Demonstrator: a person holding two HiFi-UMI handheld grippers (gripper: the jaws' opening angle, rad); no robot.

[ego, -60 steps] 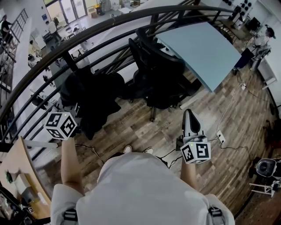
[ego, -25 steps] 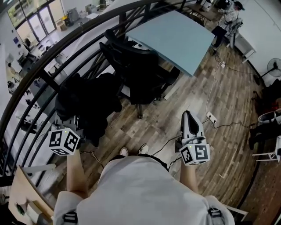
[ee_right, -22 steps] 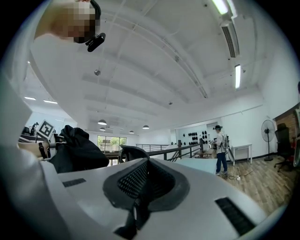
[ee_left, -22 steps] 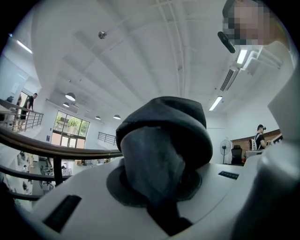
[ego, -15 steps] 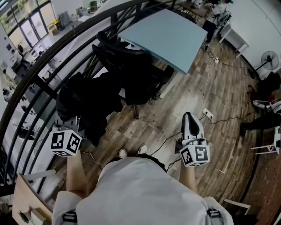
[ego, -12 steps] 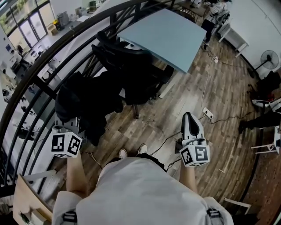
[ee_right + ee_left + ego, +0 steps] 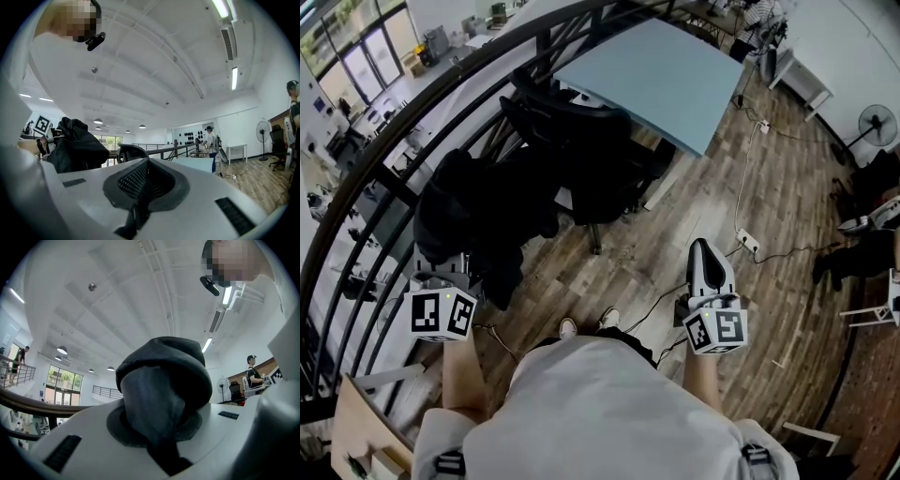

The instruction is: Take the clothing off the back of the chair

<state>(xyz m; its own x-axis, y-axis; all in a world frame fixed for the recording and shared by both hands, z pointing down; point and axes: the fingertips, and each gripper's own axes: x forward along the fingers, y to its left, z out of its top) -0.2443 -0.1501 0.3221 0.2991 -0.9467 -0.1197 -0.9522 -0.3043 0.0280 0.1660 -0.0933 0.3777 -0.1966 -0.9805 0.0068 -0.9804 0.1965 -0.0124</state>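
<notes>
A black piece of clothing (image 7: pixel 478 211) hangs bunched up in front of the railing, left of the black office chair (image 7: pixel 600 159). My left gripper (image 7: pixel 445 267) is at the clothing's lower left edge and is shut on it. In the left gripper view dark fabric (image 7: pixel 161 380) bulges out from between the jaws of that gripper (image 7: pixel 161 432). My right gripper (image 7: pixel 706 251) stands apart over the wooden floor, right of the chair, shut with nothing in it. The right gripper view shows that gripper (image 7: pixel 143 185), its pads together, with the clothing (image 7: pixel 70 145) and a chair back (image 7: pixel 131 151) beyond.
A black curved railing (image 7: pixel 487 66) runs behind the chair. A light blue table (image 7: pixel 666 75) stands to the chair's right. A power strip (image 7: pixel 748 241) with cables lies on the floor. A fan (image 7: pixel 877 127) stands at the far right, and a wooden desk corner (image 7: pixel 356 431) shows at bottom left.
My left gripper has risen a little with the clothing still in its jaws. The right gripper has kept its place.
</notes>
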